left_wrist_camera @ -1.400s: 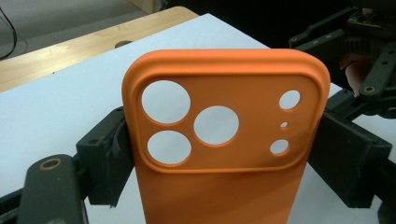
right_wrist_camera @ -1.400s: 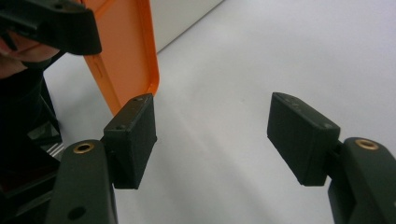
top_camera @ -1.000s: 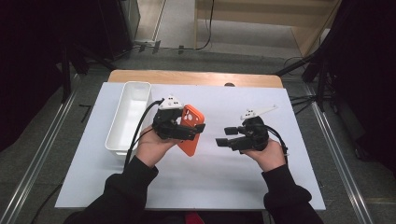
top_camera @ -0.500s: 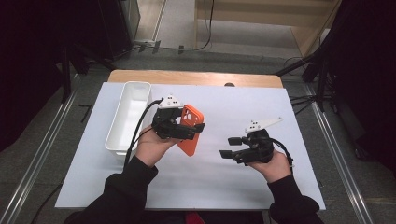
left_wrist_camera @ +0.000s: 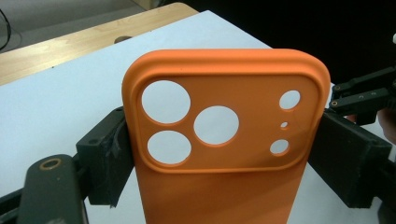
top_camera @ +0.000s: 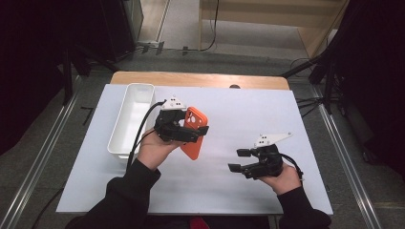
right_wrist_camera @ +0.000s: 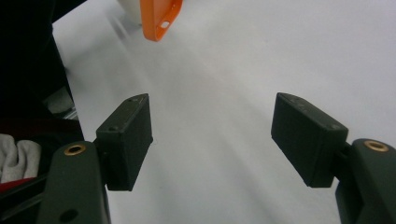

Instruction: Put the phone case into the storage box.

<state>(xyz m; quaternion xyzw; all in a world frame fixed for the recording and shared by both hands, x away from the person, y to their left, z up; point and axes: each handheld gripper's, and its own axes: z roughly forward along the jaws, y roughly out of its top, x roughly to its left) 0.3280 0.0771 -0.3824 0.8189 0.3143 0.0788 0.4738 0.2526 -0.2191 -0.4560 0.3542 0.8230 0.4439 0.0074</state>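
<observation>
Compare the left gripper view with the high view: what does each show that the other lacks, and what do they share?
The left gripper view alone shows the camera cutouts in the orange phone case and the pads pressing its two edges. The high view alone shows the white bin, the person's forearms and the right gripper, jaws open with nothing between them. Both show the case clamped in the left gripper, the white mat and the wooden table edge.

Orange phone case [left_wrist_camera: 224, 140] with round camera cut-outs, tilted above the white tabletop [top_camera: 248, 114], clamped across its sides.
</observation>
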